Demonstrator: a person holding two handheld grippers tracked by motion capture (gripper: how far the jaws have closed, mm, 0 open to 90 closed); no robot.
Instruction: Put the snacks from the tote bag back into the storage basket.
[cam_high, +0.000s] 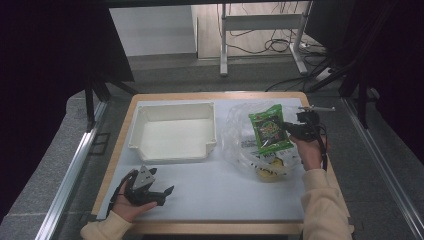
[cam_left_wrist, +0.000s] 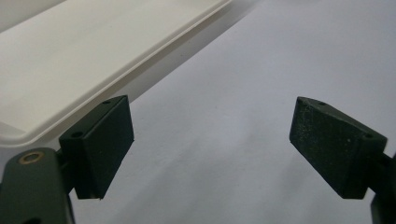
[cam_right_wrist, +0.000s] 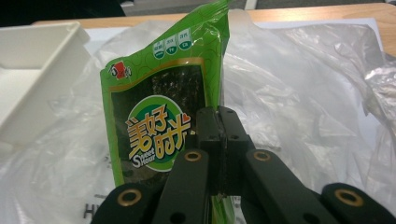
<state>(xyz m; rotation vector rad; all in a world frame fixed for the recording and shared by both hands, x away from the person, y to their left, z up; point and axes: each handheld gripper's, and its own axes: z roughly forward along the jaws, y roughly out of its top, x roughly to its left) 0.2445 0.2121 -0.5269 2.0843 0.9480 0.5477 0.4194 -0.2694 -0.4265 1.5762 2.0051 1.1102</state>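
Two grippers are working at this tabletop (cam_high: 210, 200), and the white tray (cam_high: 172, 131) makes the handiest landmark. To the right of the tray, the right gripper (cam_right_wrist: 219, 122) is pinching a green snack packet (cam_right_wrist: 159, 116) by its right-hand edge, jaws closed tight on the thin film with no gap showing between them. The packet is hanging upright just above a crumpled clear plastic bag (cam_high: 240, 145), which is lying on the tabletop beside the tray's right wall and is holding something yellow at its near end.

On the near side of the tray, just off its front left corner, the left gripper (cam_high: 150, 192) is resting low over the pale tabletop with its jaws standing wide apart and nothing between them.

The packet is looking light and floppy to me: glossy film, probably slippery, with flat contents that could crack if squeezed through the middle. I would say the sealed side edge, where the jaws are biting now, is the safest place to hold it, since the seam is stiffer and nothing brittle is sitting under it. Held by one edge like that, it is likely to swing and twist, so a slow carry towards the tray is suiting it best. The loose bag below could cling and drag along.
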